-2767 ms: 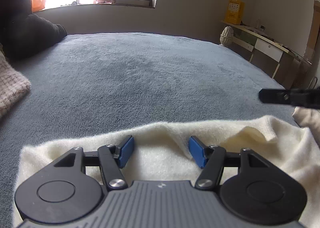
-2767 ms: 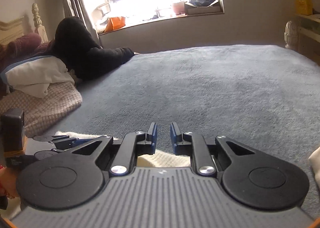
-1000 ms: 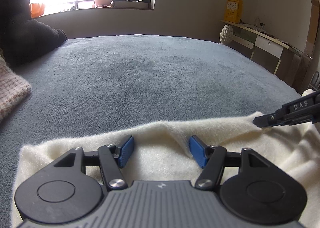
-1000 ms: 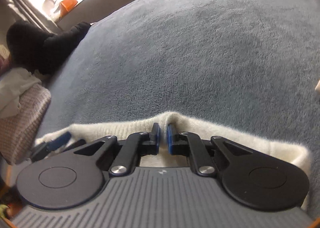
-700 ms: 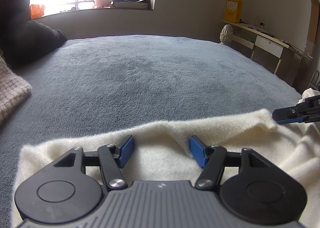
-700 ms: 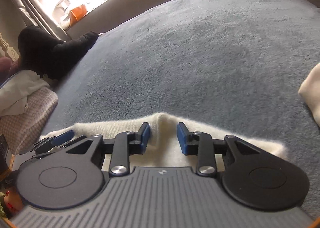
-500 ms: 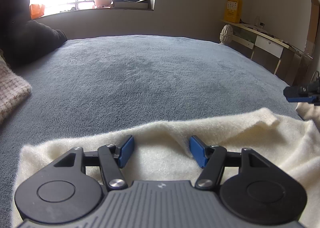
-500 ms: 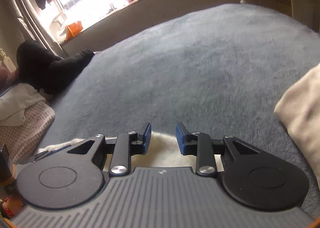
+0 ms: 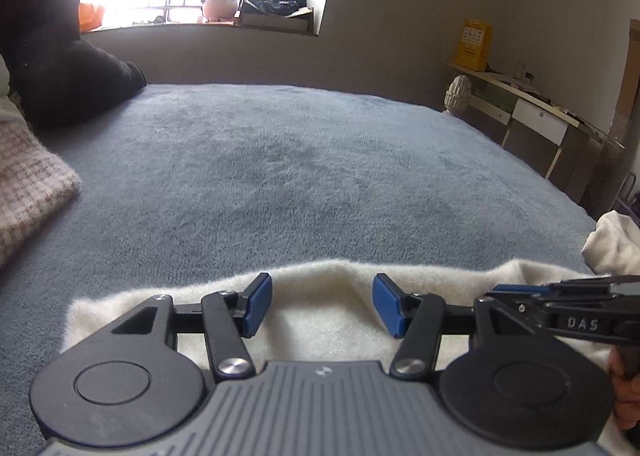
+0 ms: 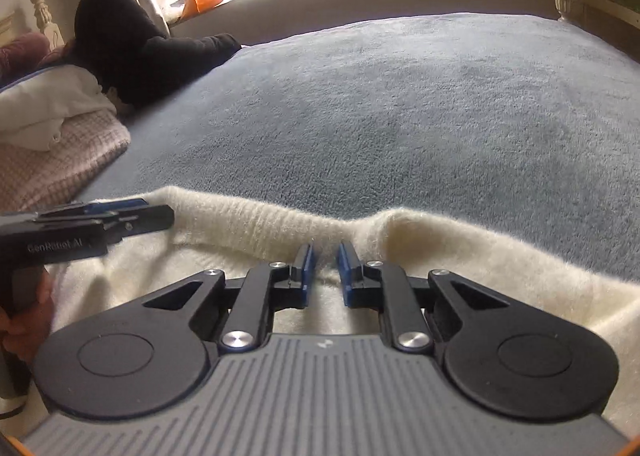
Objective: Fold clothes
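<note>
A cream fluffy sweater (image 9: pixel 320 328) lies flat at the near edge of the grey-blue bed cover (image 9: pixel 320 176). My left gripper (image 9: pixel 323 304) rests on it, its blue pads wide apart astride a low ridge of fabric. Its jaws are closing and do not press the cloth. My right gripper (image 10: pixel 326 270) sits on the same sweater (image 10: pixel 460 252) just behind its far folded edge. Its jaws are closing on a pinch of fabric that fills the narrow gap. Each gripper shows in the other's view: the right gripper (image 9: pixel 508 290) close on the right, the left gripper (image 10: pixel 156 214) on the left.
A pink checked blanket (image 10: pixel 60 172) with white cloth (image 10: pixel 52 108) and a dark heap (image 10: pixel 132 52) lie at the bed's left. Another cream cloth (image 9: pixel 612 240) sits at the right edge. A desk (image 9: pixel 532 112) stands beyond. Hands (image 10: pixel 24 320) hold the handles.
My right gripper let go of the sweater's far edge, swung off to the right, then came back down close beside the left gripper with narrowed jaws. The left gripper stayed put, jaws slightly narrower.
</note>
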Tool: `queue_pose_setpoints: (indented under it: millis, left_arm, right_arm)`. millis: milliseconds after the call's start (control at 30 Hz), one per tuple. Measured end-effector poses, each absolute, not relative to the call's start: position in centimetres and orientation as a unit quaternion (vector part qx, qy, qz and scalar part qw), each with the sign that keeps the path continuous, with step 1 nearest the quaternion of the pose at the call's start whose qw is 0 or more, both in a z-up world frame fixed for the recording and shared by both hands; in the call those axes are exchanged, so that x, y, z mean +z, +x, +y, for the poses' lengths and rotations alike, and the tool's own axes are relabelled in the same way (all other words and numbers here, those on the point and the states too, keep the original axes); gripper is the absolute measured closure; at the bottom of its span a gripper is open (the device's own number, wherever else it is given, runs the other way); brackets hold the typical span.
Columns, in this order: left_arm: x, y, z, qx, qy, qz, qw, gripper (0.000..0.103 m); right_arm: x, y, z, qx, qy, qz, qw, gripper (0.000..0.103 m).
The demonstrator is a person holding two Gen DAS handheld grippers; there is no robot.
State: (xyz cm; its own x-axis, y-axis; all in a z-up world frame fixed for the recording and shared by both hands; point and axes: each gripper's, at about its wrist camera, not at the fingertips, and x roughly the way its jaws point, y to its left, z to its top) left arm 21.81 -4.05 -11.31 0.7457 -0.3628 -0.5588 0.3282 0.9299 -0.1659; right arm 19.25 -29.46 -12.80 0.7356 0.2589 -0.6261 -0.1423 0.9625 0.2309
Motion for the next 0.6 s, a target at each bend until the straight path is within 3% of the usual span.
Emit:
queue_pose_setpoints:
  millis: [167, 233, 367, 500, 600]
  left_arm:
    - [-9.6, 21.9, -6.7, -0.218, 0.008, 0.282, 0.934, 0.047]
    - [-9.7, 22.1, -8.6, -0.236, 0.045, 0.283, 0.928, 0.055]
    - [-11.3, 22.3, -10.8, -0.268, 0.095, 0.304, 0.909, 0.089]
    - [-12.6, 22.9, -9.6, -0.262, 0.073, 0.333, 0.903, 0.099]
    - [-13.0, 23.5, -8.0, -0.257, 0.037, 0.346, 0.901, 0.1]
  right_arm:
    - [-13.2, 18.8, -29.3, 0.107, 0.073, 0.341, 0.931, 0.091]
    - [-13.3, 18.7, -29.2, 0.107, 0.071, 0.339, 0.932, 0.091]
    - [-13.4, 18.6, -29.1, 0.106, 0.069, 0.337, 0.933, 0.091]
    - [-13.4, 18.6, -29.2, 0.107, 0.072, 0.336, 0.933, 0.091]
    - [-13.4, 18.6, -29.4, 0.108, 0.076, 0.336, 0.933, 0.091]
